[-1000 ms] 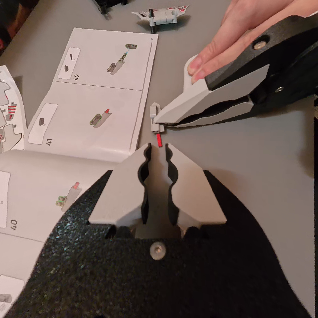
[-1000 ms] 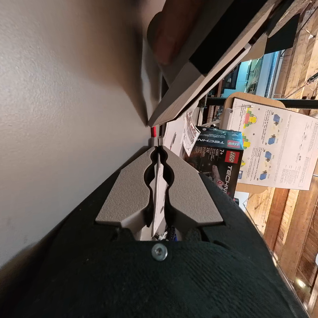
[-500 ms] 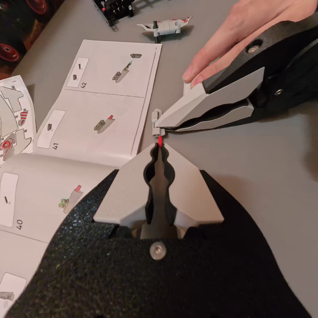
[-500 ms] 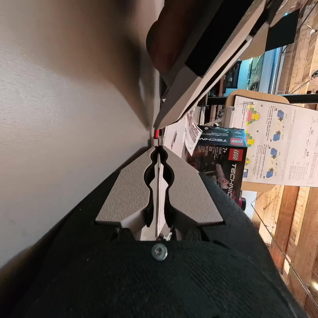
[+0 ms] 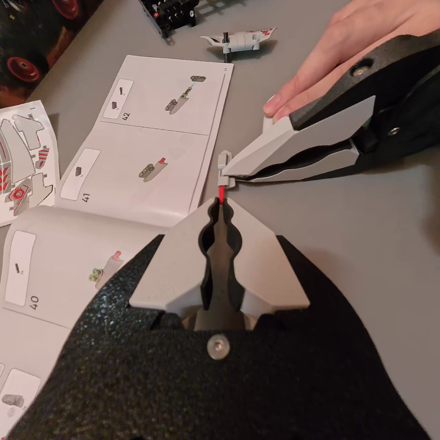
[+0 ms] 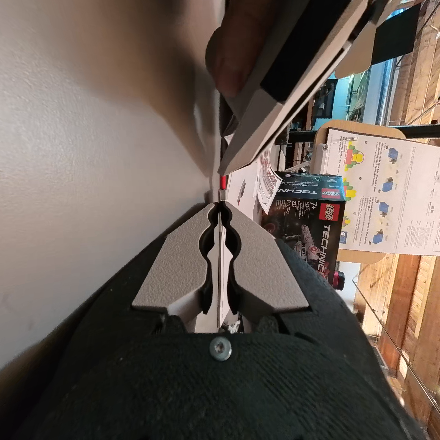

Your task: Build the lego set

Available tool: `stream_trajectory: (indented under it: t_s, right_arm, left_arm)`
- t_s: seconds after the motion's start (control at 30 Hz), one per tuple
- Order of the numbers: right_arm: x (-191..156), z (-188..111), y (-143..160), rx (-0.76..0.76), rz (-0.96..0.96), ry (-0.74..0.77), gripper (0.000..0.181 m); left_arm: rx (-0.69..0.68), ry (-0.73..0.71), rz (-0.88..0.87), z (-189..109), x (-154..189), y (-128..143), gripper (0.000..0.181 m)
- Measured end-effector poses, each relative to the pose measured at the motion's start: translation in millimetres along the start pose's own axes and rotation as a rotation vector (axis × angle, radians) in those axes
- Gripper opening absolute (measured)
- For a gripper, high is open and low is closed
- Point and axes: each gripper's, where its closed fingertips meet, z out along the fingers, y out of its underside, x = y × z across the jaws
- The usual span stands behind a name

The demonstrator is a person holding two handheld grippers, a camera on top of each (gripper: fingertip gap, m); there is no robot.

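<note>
On the grey table (image 5: 333, 238) right of the open instruction booklet (image 5: 154, 142), my left gripper (image 5: 221, 202) closed onto the red axle (image 5: 221, 193), my right gripper (image 5: 226, 175) clamped on the grey connector (image 5: 223, 166), axle seated in connector.

Grey lego piece (image 5: 224, 169), red axle (image 5: 221, 196) protruding

Matt grey table (image 5: 333, 238), paper booklet (image 5: 147, 147), smooth red plastic pin (image 5: 221, 192), rough black gripper bodies.
</note>
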Motion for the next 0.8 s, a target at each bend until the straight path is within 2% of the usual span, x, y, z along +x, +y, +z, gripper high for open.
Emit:
stream_trajectory:
  t_s: [0.23,0.57,0.73,0.8]
  right_arm:
    - [-0.6,-0.1,-0.7,0.005,0.018,-0.012,0.001]
    - [-0.7,0.7,-1.0,0.004,0.032,-0.019,0.001]
    - [-0.7,1.2,-1.6,0.015,0.041,-0.026,0.001]
    - [-0.8,1.4,-2.3,0.027,0.057,-0.032,0.001]
  left_arm:
    - [-0.024,-0.05,0.07,2.0,-2.0,1.9,0.001]
    - [-0.011,-0.048,0.102,0.4,-1.0,-1.9,0.001]
    - [0.004,-0.077,0.197,-1.7,-1.2,-6.7,0.001]
    - [-0.003,-0.059,0.169,-0.8,-1.7,-4.2,0.001]
